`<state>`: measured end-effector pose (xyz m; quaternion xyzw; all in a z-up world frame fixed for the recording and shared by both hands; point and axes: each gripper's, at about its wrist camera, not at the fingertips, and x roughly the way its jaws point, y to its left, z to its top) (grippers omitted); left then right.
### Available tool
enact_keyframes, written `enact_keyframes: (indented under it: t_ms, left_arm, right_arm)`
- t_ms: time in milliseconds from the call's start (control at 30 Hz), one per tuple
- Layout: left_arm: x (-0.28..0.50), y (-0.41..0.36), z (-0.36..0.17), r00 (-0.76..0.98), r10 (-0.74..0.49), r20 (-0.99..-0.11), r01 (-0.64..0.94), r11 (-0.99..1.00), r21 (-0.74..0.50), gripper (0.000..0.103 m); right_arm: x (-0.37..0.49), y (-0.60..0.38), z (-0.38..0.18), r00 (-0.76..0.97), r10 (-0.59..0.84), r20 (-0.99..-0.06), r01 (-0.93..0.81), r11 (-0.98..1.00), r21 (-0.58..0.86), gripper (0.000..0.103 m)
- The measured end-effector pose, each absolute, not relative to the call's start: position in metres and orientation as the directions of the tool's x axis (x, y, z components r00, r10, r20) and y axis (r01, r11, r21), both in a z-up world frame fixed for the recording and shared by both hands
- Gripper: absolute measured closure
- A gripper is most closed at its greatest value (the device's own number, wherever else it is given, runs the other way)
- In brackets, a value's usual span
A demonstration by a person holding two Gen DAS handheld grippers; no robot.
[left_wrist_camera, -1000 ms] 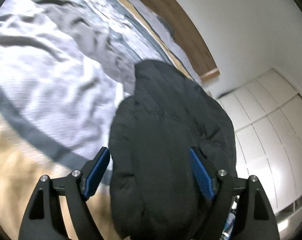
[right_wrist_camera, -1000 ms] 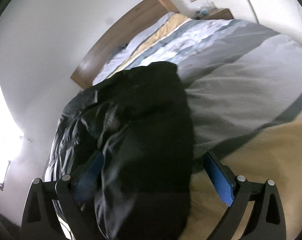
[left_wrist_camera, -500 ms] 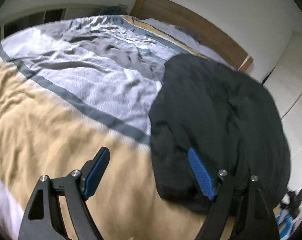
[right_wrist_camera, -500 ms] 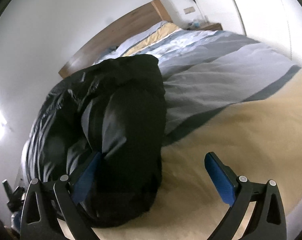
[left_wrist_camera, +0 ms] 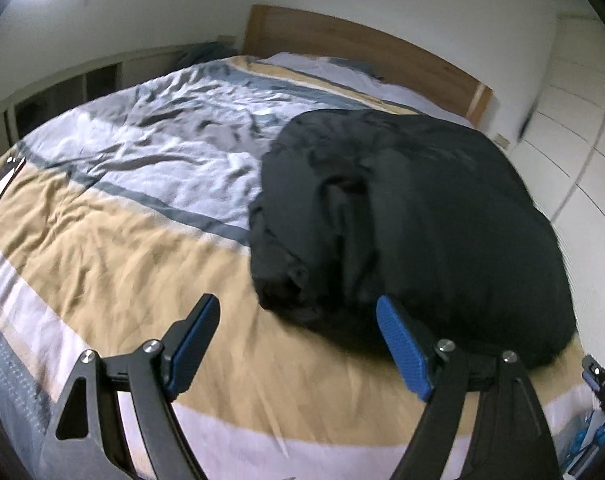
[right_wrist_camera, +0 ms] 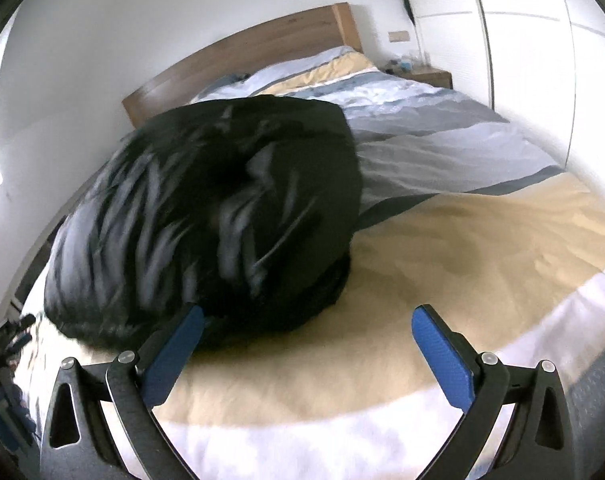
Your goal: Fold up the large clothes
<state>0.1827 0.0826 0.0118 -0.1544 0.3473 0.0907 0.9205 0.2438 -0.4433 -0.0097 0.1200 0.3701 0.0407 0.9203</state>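
Observation:
A large black padded jacket (left_wrist_camera: 414,216) lies bunched in a thick heap on the striped bedspread (left_wrist_camera: 114,248), toward the bed's right side in the left wrist view. In the right wrist view the jacket (right_wrist_camera: 222,216) fills the left half and is blurred. My left gripper (left_wrist_camera: 298,316) is open and empty, just short of the jacket's near edge. My right gripper (right_wrist_camera: 308,322) is open and empty, with its left finger close to the jacket's near edge.
The bedspread has tan, white, grey and blue bands (right_wrist_camera: 462,248). A wooden headboard (left_wrist_camera: 362,48) stands at the far end. White wardrobe doors (right_wrist_camera: 522,40) and a nightstand (right_wrist_camera: 426,76) stand beside the bed. Low shelving (left_wrist_camera: 62,88) runs along the far side.
Both grippers have pulled back from the jacket, which was between their fingers a second ago. The jacket now lies let go on the bed.

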Motion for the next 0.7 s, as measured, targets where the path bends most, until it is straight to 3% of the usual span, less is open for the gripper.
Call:
enact_keyframes:
  t_ms: [700]
  left_arm:
    - [0.075, 0.019, 0.019, 0.750, 0.100, -0.653, -0.224, 0.969, -0.108, 0.023]
  right_arm:
    - [0.120, -0.364, 0.020, 0.784, 0.052, -0.619, 0.001, 0.996, 0.085, 0.001]
